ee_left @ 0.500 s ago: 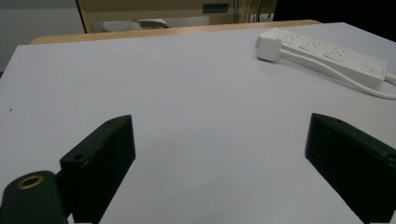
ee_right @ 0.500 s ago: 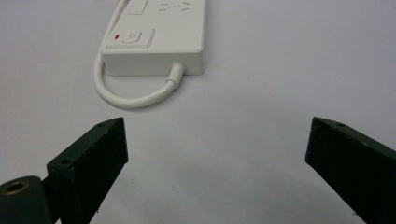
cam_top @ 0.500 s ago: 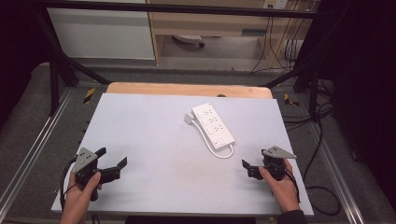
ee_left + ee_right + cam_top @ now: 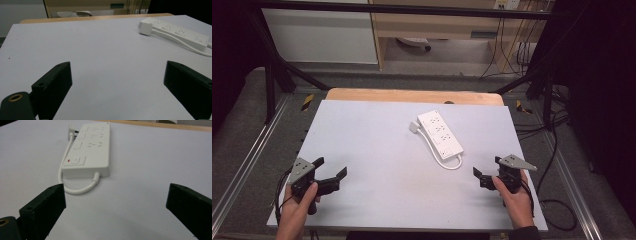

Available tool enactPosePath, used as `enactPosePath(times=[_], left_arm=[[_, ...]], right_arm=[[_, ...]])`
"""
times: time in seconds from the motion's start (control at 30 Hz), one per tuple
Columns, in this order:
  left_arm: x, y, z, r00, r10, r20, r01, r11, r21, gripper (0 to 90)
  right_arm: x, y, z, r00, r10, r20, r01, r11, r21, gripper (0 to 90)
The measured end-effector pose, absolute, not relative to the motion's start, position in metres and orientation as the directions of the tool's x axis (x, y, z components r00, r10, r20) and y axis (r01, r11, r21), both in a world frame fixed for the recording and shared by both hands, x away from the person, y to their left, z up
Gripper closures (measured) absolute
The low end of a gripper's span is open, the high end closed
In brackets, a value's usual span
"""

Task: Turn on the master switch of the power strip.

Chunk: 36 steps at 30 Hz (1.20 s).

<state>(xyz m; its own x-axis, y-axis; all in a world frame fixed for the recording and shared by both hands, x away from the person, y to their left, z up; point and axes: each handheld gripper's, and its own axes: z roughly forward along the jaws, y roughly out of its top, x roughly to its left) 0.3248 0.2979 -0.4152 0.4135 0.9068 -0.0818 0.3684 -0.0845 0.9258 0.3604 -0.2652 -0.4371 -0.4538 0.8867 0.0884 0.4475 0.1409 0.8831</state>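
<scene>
Jaws on our right gripper [image 4: 486, 179] stand wide with nothing between them, low over the white table [image 4: 372, 150]; our left gripper [image 4: 329, 176] is just as wide and empty. Ahead of the right one lies the power strip [image 4: 440, 134] (its short cable [image 4: 75, 190] looped back, plug [image 4: 145, 29] tucked beside the far end). We judge the risk is snagging that loop and dragging the strip askew when we close in.

One camera hangs overhead, looking down toward twelve o'clock across the table [image 4: 377, 150]. Two ride low between open jaws, close to the surface; all share the power strip [image 4: 440, 132], probably centre-right.
</scene>
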Motion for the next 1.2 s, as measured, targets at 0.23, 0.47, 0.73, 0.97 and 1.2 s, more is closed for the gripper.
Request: enactPosePath(times=[0.23,0.47,0.73,0.97,1.2], left_arm=[[0.325,0.302,-0.414,0.410,0.906,-0.105,0.368,-0.059,0.928,7.2],[0.326,0.303,-0.414,0.409,0.906,-0.108,0.373,-0.058,0.926,7.0],[0.327,0.304,-0.413,0.392,0.913,-0.115,0.378,-0.045,0.925,7.2],[0.327,0.304,-0.414,0.391,0.913,-0.114,0.380,-0.047,0.924,7.0],[0.327,0.300,-0.415,0.401,0.911,-0.099,0.386,-0.070,0.920,6.9]], right_arm=[[0.356,-0.258,-0.427,-0.468,0.882,0.057,0.404,0.156,0.901,3.4],[0.353,-0.249,-0.413,-0.490,0.871,0.032,0.376,0.178,0.909,3.2],[0.362,-0.237,-0.397,-0.506,0.863,0.009,0.338,0.189,0.922,3.6],[0.375,-0.229,-0.387,-0.514,0.858,0.006,0.334,0.194,0.922,5.4],[0.396,-0.217,-0.379,-0.493,0.870,0.000,0.317,0.180,0.931,15.9]])
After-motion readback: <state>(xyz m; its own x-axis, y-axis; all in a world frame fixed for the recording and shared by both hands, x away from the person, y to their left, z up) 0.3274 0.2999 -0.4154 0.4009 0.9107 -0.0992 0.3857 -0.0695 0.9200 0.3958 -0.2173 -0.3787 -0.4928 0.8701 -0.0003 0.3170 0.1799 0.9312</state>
